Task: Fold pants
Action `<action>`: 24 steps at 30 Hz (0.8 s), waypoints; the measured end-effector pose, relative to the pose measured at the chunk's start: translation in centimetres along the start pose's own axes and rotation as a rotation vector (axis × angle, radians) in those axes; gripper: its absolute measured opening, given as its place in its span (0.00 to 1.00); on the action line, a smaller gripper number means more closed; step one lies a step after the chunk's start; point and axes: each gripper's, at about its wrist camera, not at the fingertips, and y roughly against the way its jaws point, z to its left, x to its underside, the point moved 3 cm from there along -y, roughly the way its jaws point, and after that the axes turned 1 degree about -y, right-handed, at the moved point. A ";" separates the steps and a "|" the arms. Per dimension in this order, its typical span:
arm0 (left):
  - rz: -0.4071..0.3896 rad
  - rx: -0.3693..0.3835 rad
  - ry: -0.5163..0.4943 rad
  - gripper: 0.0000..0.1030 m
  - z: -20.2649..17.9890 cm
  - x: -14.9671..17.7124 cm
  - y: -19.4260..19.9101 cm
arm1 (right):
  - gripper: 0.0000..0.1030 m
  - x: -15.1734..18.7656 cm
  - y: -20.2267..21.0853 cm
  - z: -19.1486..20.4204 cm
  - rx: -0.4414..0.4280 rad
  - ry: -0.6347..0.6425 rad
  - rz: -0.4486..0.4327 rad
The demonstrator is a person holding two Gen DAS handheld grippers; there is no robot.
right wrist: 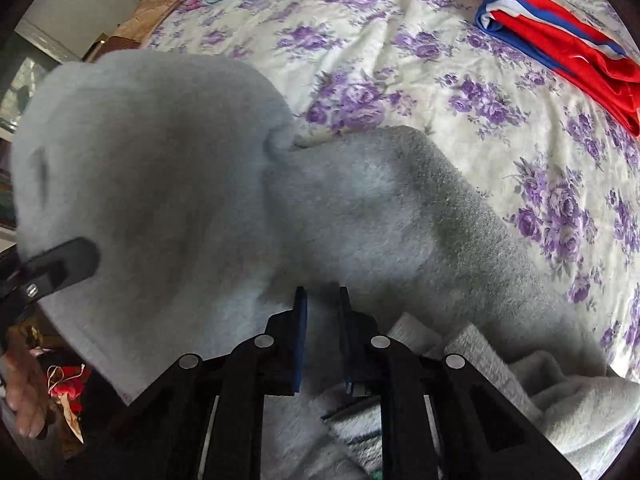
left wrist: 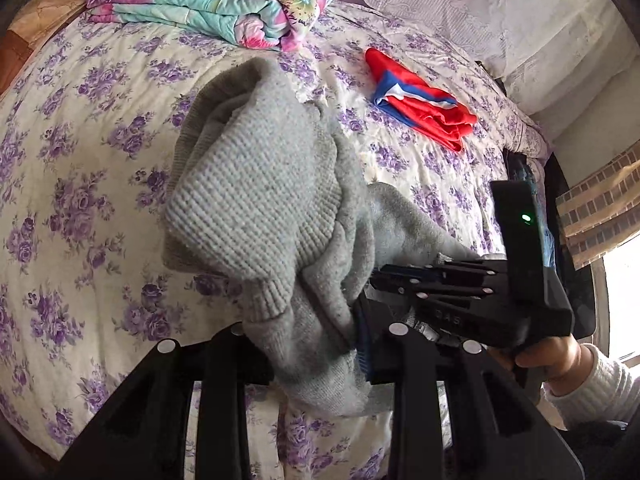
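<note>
On the flowered bedspread, with a folded quilt and a red-and-blue garment at the far side, I hold the grey pants lifted off the bed. My left gripper is clamped on a bunched edge. My right gripper has fabric between nearly closed jaws; I cannot tell if it grips. Step in hand: picking up. Next I must spread the pants flat.

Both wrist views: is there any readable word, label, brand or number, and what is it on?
"DAS": raised letters on the black body of the right gripper, seen in the left wrist view; more letters may follow but are too faint to read.
No other text: none on the grey pants, the red and blue garment or the floral bedspread.
</note>
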 end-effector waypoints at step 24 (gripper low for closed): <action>0.172 0.114 -0.645 0.23 -23.1 5.3 -5.1 | 0.16 20.2 18.7 -17.7 0.076 -0.499 -0.338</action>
